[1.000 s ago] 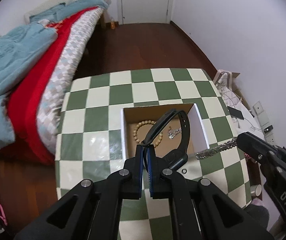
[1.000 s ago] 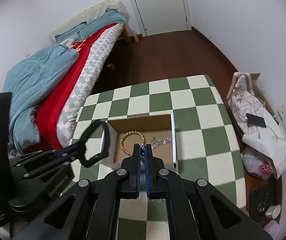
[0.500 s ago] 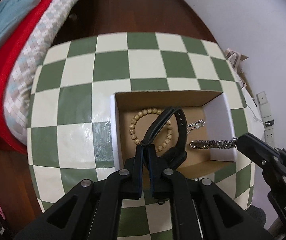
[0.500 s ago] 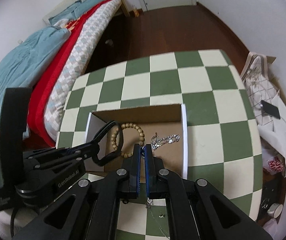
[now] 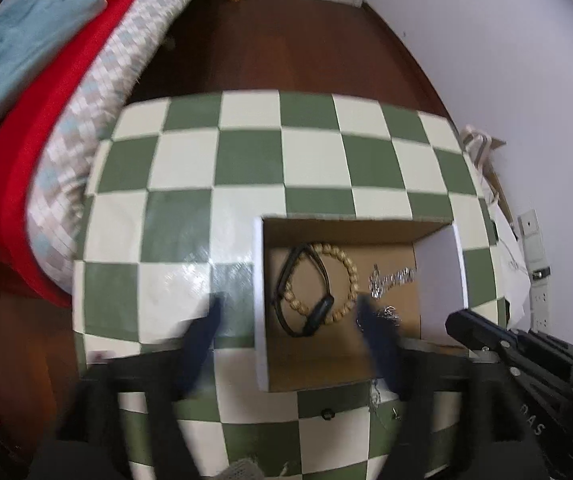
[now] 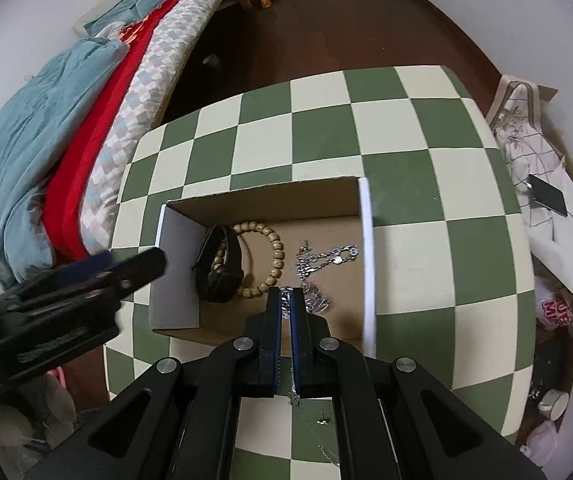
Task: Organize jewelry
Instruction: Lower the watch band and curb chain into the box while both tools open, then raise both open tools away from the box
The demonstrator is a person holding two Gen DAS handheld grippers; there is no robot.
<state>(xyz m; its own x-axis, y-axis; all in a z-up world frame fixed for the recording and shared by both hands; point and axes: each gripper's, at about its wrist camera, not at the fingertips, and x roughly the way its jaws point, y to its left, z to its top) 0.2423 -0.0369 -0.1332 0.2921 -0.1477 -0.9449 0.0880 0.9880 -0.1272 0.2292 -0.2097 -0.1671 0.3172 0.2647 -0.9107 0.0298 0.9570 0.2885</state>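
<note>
Just ahead of the left tongs [image 5: 286, 320], inside the cardboard box [image 5: 438, 268] on the checkered counter [image 5: 314, 160], a black wristband [image 5: 304, 294] is lying flat, overlapping a wooden bead bracelet [image 5: 336, 280]. The left tongs are standing wide apart and holding nothing; their blurred fingers are straddling the near left wall of the box, one outside it over the counter, the other over the box floor. The wristband is sitting between them, its long axis running away from the tongs and leaning slightly.

To the right of the beads a silver chain [image 6: 326, 258] is lying in a loose heap on the box floor. Right of that, the right tongs [image 6: 285, 300] are pinching a second silver link chain [image 6: 285, 304] between nearly closed fingers. Its free end is pooling on the box floor just ahead of the tips, and the rest is trailing back beneath the tongs toward the counter. The chain's long axis is following the tongs' own line, so the right tongs are the nearer ones for laying it down; the coming move is likely a release plus a pull backward. The links look small, bright and limp, likely to slide and bunch.
</note>
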